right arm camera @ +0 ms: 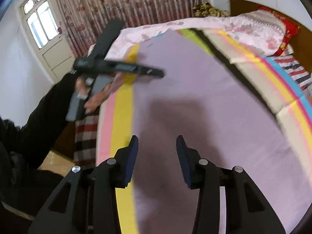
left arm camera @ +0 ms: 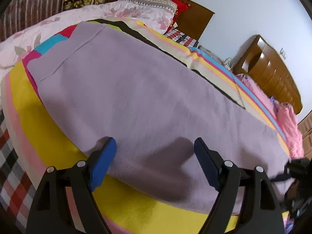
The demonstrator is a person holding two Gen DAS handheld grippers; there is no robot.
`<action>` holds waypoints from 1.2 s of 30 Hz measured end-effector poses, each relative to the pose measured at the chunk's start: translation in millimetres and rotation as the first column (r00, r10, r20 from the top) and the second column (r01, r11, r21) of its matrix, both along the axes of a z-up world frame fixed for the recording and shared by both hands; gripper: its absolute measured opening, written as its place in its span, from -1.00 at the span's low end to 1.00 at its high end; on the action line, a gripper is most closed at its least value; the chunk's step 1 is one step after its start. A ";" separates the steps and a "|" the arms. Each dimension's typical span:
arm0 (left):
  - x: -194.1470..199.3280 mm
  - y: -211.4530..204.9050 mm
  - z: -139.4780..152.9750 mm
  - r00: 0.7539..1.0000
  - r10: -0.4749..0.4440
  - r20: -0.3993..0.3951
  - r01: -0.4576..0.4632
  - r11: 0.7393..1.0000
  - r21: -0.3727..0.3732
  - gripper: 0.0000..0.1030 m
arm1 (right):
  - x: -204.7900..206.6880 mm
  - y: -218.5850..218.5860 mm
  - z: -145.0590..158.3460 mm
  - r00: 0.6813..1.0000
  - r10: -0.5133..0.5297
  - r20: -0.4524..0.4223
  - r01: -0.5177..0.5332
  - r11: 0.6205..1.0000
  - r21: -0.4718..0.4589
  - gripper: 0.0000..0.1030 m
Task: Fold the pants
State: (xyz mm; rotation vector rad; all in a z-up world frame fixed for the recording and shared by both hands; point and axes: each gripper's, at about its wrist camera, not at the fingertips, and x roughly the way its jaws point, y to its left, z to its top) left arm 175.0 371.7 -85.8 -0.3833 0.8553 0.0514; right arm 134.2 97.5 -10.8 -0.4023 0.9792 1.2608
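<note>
The lilac fleece pants [left arm camera: 136, 89] lie flat on the striped bed sheet [left arm camera: 29, 105], with the stitched hem end at the far left. My left gripper [left arm camera: 155, 144] is open and empty, hovering just above the near edge of the pants. In the right wrist view the pants [right arm camera: 204, 97] fill the middle. My right gripper [right arm camera: 157, 141] is open and empty above them, near their left edge by the yellow stripe [right arm camera: 122, 117]. The other hand-held gripper [right arm camera: 117, 67] shows blurred at the left, held by a hand in a black sleeve.
A pink floral quilt [left arm camera: 58, 23] and pillows [left arm camera: 156, 2] lie at the bed's far side by a wooden headboard [left arm camera: 195, 19]. A wooden cabinet [left arm camera: 273, 72] stands at the right. A pink garment [left arm camera: 288, 124] lies near it. A checked cloth [left arm camera: 11, 165] hangs at the bed edge.
</note>
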 end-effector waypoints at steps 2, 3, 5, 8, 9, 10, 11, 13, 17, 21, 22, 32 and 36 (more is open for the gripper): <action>0.7 -3.3 -0.7 1.000 -0.001 -0.009 0.001 0.999 0.032 0.59 | -23.7 4.7 -9.0 0.995 0.070 0.074 -0.067 0.997 -0.041 -0.15; 2.3 -4.1 -0.4 1.000 0.002 -0.016 -0.001 0.999 0.039 0.59 | -27.6 4.4 -7.4 0.993 0.078 0.091 -0.073 0.996 -0.057 -0.14; 4.3 -5.4 2.6 0.999 0.013 -0.032 -0.011 0.998 0.057 0.57 | -24.9 2.7 2.1 0.995 0.053 0.088 -0.049 0.998 -0.043 -0.15; -2.0 -9.3 15.7 0.998 0.059 -0.014 -0.058 0.995 0.082 0.51 | -31.2 -1.5 19.0 0.992 0.053 0.113 -0.055 0.998 0.010 -0.15; -5.5 -11.3 21.5 0.998 0.063 0.010 -0.064 0.995 0.077 0.52 | -33.1 -3.1 19.1 0.993 0.061 0.104 -0.063 0.998 0.015 -0.15; -6.0 -13.4 23.2 0.998 0.069 0.009 -0.069 0.994 0.085 0.55 | -36.1 -3.7 14.4 0.994 0.073 0.087 -0.074 0.997 0.008 -0.14; -3.8 -15.5 22.0 0.997 0.076 -0.012 -0.074 0.991 0.108 0.60 | -38.4 -2.6 3.7 0.995 0.088 0.055 -0.087 0.996 -0.022 -0.14; 8.3 -18.6 11.1 0.993 0.085 -0.085 -0.070 0.984 0.166 0.61 | -40.0 -7.3 -7.0 0.994 0.105 0.034 -0.105 0.995 -0.001 -0.10; 18.8 -34.3 35.2 0.993 0.088 -0.077 -0.070 0.975 0.213 0.63 | -24.5 -34.0 17.3 0.997 0.016 0.081 -0.020 0.999 0.047 -0.10; 35.6 -75.4 71.9 0.998 -0.049 0.034 0.041 0.978 0.203 0.92 | 32.5 -82.8 32.8 0.952 -0.245 0.185 0.240 0.969 0.049 0.33; 44.8 -89.0 76.6 0.994 -0.097 0.051 0.084 0.975 0.208 0.94 | 50.5 -92.6 30.7 0.927 -0.317 0.202 0.318 0.948 0.028 0.34; 128.1 -122.7 18.0 0.975 -0.203 -0.093 0.217 0.958 0.189 0.96 | 142.2 -168.2 -31.3 0.764 -0.645 0.039 0.644 0.765 0.029 0.53; 117.5 -114.6 23.8 0.982 -0.178 -0.056 0.185 0.962 0.200 0.96 | 146.1 -177.6 -17.9 0.714 -0.699 0.043 0.697 0.715 0.058 0.59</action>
